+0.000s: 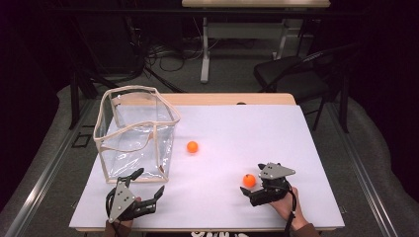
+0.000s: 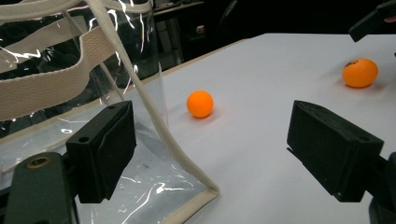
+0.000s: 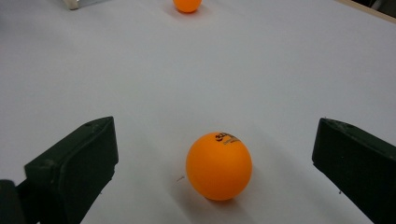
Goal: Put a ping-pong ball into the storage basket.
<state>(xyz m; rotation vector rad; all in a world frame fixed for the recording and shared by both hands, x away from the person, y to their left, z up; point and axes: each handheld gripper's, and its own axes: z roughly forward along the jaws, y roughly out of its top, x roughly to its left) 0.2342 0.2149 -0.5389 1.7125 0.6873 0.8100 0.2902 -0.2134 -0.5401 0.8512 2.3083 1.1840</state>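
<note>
A clear plastic bag [image 1: 106, 143] with cream webbing trim stands open at the table's left. One orange ball [image 1: 192, 146] lies just right of it, also seen in the left gripper view [image 2: 200, 103]. A second orange ball [image 1: 249, 180] with dark print lies between the jaws of my right gripper [image 1: 252, 178], which is open around it without touching [image 3: 218, 135]; the ball [image 3: 219, 165] rests on the table. My left gripper [image 1: 149, 181] is open at the bag's near right corner [image 2: 187, 163], one jaw in front of the bag wall.
The white table top [image 1: 237, 128] has free room in the middle and at the right. A wooden strip [image 1: 222, 98] runs along the far edge. Beyond it stand a black chair [image 1: 291, 74] and a desk leg [image 1: 204, 54].
</note>
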